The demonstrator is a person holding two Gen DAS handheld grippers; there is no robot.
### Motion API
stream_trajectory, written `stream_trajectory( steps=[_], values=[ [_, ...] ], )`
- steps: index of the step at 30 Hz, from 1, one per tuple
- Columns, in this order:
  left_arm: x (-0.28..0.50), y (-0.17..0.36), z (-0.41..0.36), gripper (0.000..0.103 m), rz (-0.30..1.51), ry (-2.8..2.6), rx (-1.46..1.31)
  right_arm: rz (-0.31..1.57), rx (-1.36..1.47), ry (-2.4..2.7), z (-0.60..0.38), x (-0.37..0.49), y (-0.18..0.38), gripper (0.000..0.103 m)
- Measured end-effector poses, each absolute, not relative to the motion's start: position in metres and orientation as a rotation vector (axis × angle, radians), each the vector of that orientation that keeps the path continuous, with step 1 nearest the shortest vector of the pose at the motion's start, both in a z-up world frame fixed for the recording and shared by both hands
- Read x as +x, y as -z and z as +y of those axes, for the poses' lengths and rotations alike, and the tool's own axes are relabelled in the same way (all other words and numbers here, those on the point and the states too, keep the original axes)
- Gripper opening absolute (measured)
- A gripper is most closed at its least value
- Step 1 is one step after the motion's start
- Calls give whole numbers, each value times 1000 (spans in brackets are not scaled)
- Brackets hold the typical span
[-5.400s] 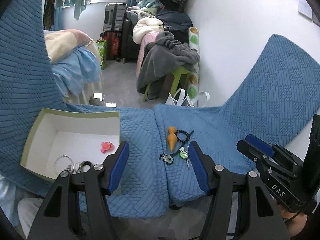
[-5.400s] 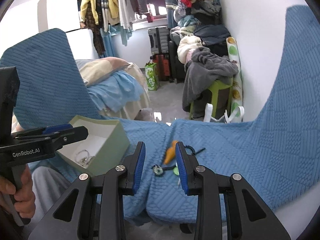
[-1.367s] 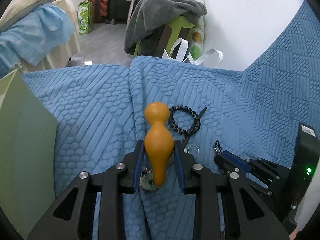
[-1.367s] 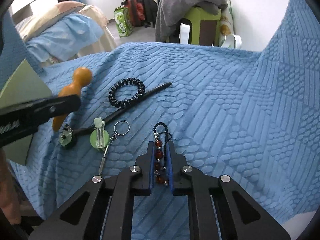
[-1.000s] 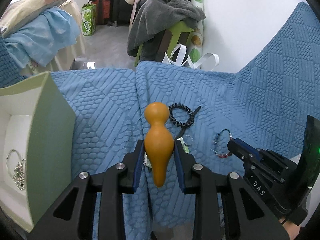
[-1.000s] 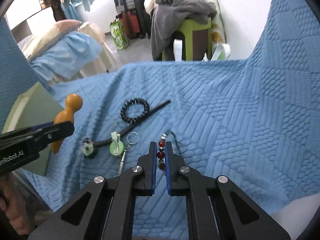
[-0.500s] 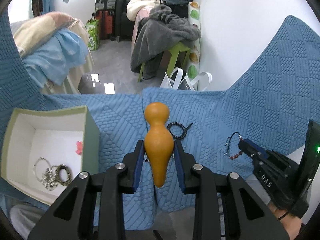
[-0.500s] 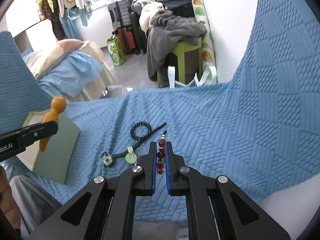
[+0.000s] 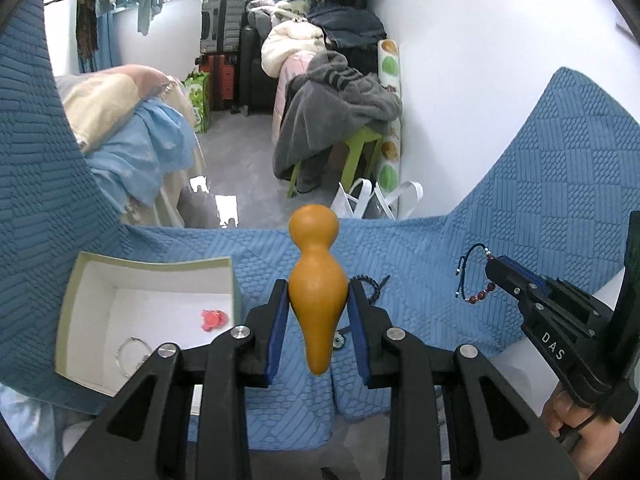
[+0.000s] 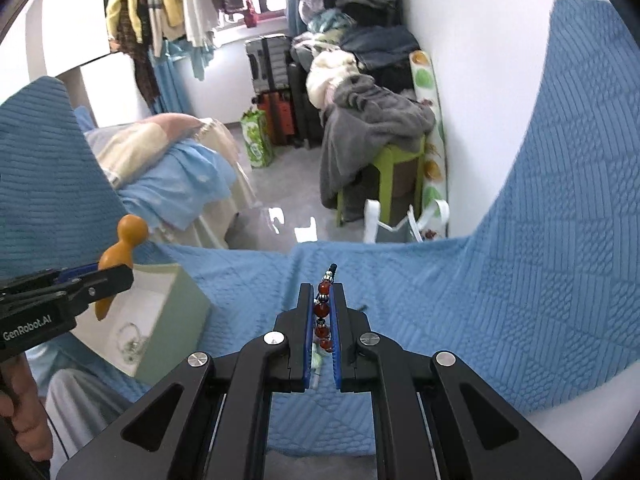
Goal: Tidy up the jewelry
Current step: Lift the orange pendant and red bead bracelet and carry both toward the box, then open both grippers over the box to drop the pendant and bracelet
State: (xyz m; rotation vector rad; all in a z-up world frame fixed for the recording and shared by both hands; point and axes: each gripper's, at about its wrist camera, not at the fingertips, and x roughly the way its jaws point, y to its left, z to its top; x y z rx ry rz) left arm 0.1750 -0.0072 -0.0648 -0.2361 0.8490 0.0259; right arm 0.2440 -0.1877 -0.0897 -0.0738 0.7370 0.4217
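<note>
My left gripper [image 9: 318,292] is shut on an orange gourd-shaped pendant [image 9: 316,276], held high above the blue quilted cloth [image 9: 420,264]. In the right wrist view the same gourd [image 10: 120,254] pokes out of the left gripper [image 10: 116,274] above the box. My right gripper [image 10: 321,292] is shut on a red bead bracelet [image 10: 322,312], whose dark cord [image 9: 466,276] dangles from it in the left wrist view. A pale green open box [image 9: 76,304] lies at lower left with a pink piece [image 9: 214,319] and silver bangles [image 9: 130,354] inside.
A black bead bracelet [image 9: 370,282] and a dark stick [image 9: 383,281] lie on the cloth just behind my left fingers. Beyond the cloth's far edge are a grey floor, a green stool [image 9: 362,148] draped with grey clothes, suitcases and a bed [image 9: 132,132].
Both grippers have risen well above the cloth with their loads. The box has come fully into the left wrist view, and the items left on the cloth look smaller and farther.
</note>
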Motion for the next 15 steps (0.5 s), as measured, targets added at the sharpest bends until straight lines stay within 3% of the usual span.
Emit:
stream_trajectory(
  steps=[15],
  values=[
    [137, 35, 61, 30, 783, -77, -253, 679, -76, -554, -104, 220, 54, 5]
  ],
)
